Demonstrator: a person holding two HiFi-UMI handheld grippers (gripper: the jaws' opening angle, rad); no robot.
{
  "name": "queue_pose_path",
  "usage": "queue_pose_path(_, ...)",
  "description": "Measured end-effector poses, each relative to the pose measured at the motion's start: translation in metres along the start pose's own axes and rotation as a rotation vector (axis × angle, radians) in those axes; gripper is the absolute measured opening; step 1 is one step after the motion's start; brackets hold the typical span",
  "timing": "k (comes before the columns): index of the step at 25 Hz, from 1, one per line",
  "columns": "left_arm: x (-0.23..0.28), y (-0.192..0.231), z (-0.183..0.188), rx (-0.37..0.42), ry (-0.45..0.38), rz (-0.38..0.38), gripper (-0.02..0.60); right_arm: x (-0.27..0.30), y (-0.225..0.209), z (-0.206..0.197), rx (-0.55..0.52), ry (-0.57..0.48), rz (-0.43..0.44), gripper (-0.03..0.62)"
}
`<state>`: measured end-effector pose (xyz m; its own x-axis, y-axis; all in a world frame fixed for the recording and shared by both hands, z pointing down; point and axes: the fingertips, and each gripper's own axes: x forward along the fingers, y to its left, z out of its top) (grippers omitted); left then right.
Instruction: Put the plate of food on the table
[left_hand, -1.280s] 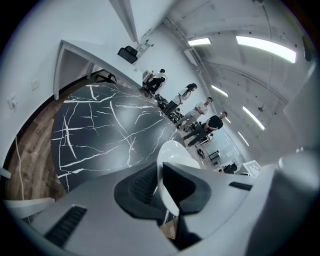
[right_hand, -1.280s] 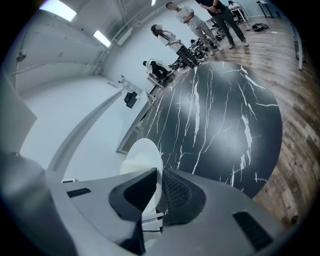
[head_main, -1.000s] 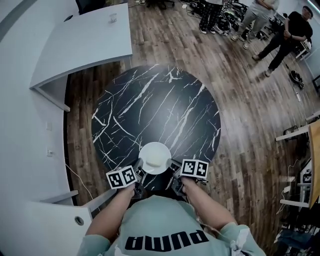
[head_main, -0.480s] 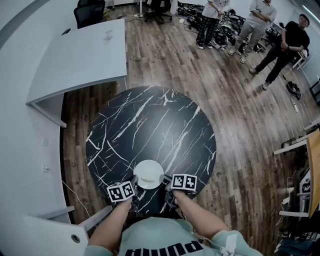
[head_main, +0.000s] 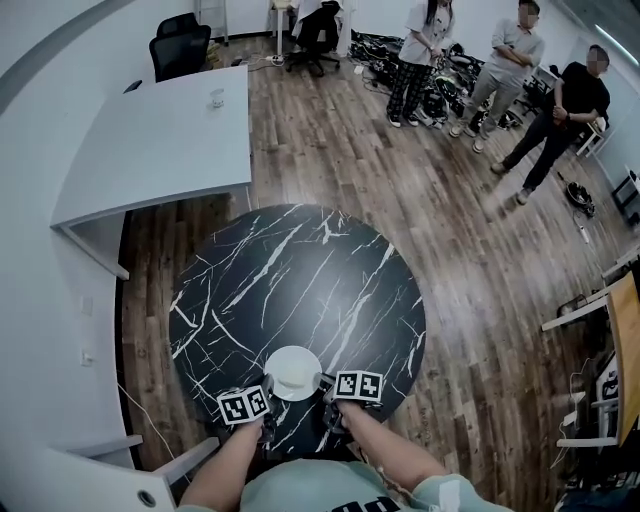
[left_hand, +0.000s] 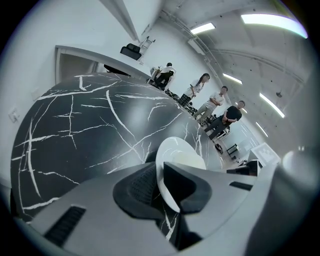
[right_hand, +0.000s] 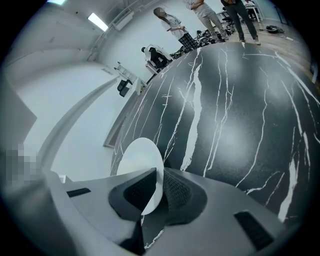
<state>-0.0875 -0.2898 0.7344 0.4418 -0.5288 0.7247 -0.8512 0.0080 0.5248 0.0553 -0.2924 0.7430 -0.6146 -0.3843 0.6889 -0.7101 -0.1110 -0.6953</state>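
A white plate (head_main: 294, 373) with a pale piece of food on it hangs over the near edge of the round black marble table (head_main: 300, 290). My left gripper (head_main: 268, 397) is shut on the plate's left rim and my right gripper (head_main: 324, 391) on its right rim. In the left gripper view the plate (left_hand: 176, 159) stands edge-on between the jaws of the left gripper (left_hand: 161, 185), the pale food showing on it. In the right gripper view the plate (right_hand: 137, 160) rim is pinched in the right gripper (right_hand: 159, 191). Whether the plate touches the table I cannot tell.
A long white desk (head_main: 160, 140) with a small glass stands beyond the table at the left, with black office chairs (head_main: 180, 45) behind it. Three people (head_main: 520, 70) stand on the wood floor at the far right. More white furniture (head_main: 80, 470) lies at my near left.
The plate and both grippers sit lower in the head view than a second ago, and more of the room beyond the table has come into view. Both grips are unchanged.
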Motion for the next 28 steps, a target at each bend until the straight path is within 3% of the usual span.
queue_pose_path(14,0.009,0.01,-0.014,0.047,0.05,0.055,0.058,0.005,-0.011,-0.003,0.057,-0.034,-0.007,0.05)
queue_pose_path(21,-0.011,0.017,-0.007,0.03,0.011,0.052,0.074,-0.021,-0.018,0.008,0.064,-0.122,-0.03,0.072)
queue_pose_path(25,-0.045,0.013,0.0,0.035,-0.026,0.028,0.072,-0.046,0.007,0.008,0.009,-0.193,-0.003,0.072)
queue_pose_path(28,-0.077,0.004,-0.006,0.037,-0.028,-0.002,0.013,-0.067,0.04,-0.004,-0.055,-0.231,0.031,0.068)
